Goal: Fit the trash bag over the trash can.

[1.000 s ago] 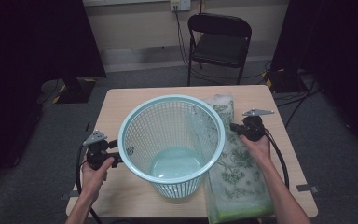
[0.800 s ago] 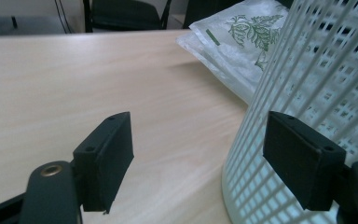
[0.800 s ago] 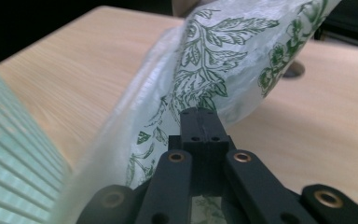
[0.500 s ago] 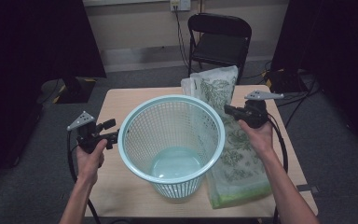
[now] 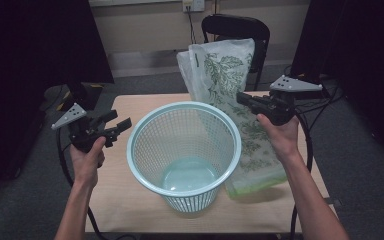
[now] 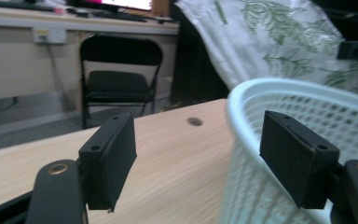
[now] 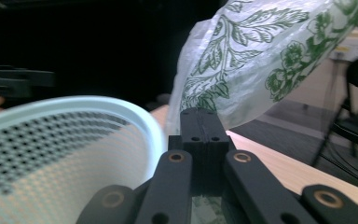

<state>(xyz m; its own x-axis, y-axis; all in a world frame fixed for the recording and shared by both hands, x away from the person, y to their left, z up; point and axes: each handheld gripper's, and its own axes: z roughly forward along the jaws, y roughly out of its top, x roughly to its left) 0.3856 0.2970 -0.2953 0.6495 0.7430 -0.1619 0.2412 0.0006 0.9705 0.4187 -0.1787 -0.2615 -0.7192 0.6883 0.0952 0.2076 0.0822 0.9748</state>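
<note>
Above the worktop's right edge, bag raised
Right claw (image 5: 243, 99) clamped the leaf-printed plastic bag (image 5: 223, 70); left claw (image 5: 121, 128), apart, should catch its mouth over the pale-blue mesh basket (image 5: 184, 150).

Left fingers (image 6: 303, 165) apart, right fingers (image 7: 200, 133) pinched

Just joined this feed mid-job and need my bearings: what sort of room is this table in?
Probably an office or lab room set up for recording. A small wooden table stands on grey carpet, with a black folding chair and a wall socket behind it, and dark curtains at the sides.
</note>
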